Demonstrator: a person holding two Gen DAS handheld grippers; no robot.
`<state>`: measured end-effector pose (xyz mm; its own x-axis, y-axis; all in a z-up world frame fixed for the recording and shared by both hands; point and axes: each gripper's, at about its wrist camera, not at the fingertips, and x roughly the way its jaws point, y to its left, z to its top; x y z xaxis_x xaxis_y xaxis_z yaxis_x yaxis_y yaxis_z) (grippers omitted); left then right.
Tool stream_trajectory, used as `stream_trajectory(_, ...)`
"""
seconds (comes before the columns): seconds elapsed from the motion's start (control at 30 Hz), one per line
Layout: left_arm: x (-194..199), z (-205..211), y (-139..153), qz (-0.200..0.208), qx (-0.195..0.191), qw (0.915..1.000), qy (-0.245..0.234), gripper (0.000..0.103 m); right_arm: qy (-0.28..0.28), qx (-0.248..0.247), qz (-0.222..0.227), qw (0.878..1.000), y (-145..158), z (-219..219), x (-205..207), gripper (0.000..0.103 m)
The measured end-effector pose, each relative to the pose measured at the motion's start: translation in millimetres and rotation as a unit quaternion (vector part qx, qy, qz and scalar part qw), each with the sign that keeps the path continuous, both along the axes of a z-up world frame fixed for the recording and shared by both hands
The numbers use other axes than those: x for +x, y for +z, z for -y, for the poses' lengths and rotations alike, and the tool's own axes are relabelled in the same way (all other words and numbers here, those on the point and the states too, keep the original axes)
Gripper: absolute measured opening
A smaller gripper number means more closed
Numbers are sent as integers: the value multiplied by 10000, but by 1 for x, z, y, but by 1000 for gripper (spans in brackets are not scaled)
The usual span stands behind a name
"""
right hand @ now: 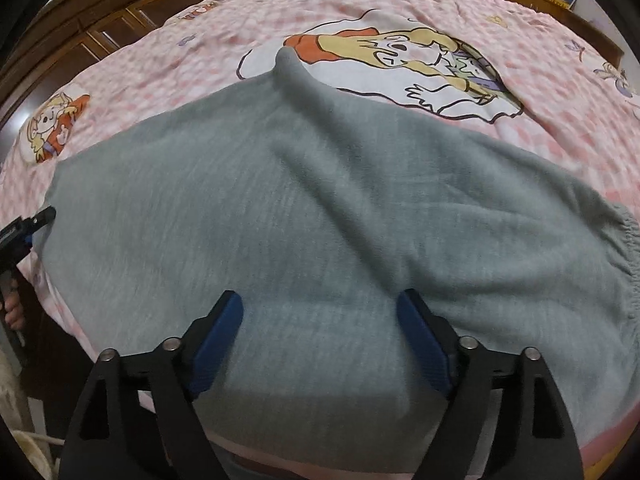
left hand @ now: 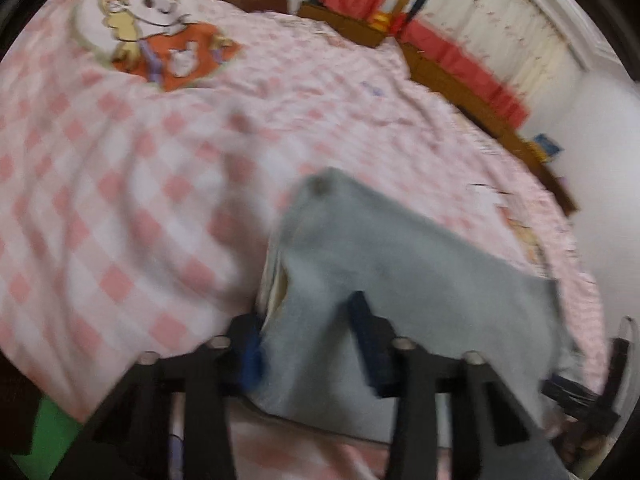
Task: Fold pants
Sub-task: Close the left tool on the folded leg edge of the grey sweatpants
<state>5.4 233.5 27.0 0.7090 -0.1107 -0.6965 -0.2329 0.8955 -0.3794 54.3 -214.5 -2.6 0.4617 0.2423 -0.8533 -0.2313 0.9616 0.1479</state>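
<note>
The left tongs (left hand: 308,328) straddle the pants (right hand: 280,216) edge, half-open; the right tongs (right hand: 320,340) gape wide, empty. Both should pinch the near edge evenly before lifting across the bed (right hand: 192,40).

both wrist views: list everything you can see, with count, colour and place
grey fleece pants: one, grey, spread on the bed, elastic waistband at right
pink checked cartoon-print bedcover: one, pink and white, under the pants
dark wooden cabinet: one, brown, beyond the bed at left
red cloth strip: red, along the wooden ledge by the curtain
left tool: one, black with blue pads, at the pants' edge, blurred
right tool: one, open above the pants
</note>
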Motion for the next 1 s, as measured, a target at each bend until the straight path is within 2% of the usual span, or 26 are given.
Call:
stream_trajectory(0.17, -13, 2, 13, 274, 5, 9996, -86, 34, 49, 60, -11, 10000, -2, -1, 1, 90)
stream_trajectory(0.57, -25, 16, 25, 426, -295, 9985, -171, 34, 93, 152, 37, 9998, -2, -1, 1, 93)
stream_trajectory(0.63, -25, 23, 25, 457, -184, 9984, -265, 34, 92, 183, 49, 9998, -3, -1, 1, 94)
stream_trajectory(0.73, -16, 30, 16, 247, 155, 9993, -213, 34, 117, 170, 70, 9998, -2, -2, 0, 94)
stream_trajectory(0.83, -9, 26, 3, 116, 418, 9989, 148, 37, 120, 231, 93, 9996, -2, 0, -1, 95)
stream_trajectory(0.93, -5, 17, -13, 57, 164, 9993, 329, 36, 136, 226, 127, 9996, -2, 0, -2, 95)
stream_trajectory(0.97, -6, 16, -13, 75, 105, 9991, 400, 33, 139, 219, 142, 9996, -2, -1, -3, 95)
stream_trajectory(1.0, -7, 17, -11, 107, 98, 9991, 390, 17, 142, 220, 153, 9995, -2, -1, -3, 95)
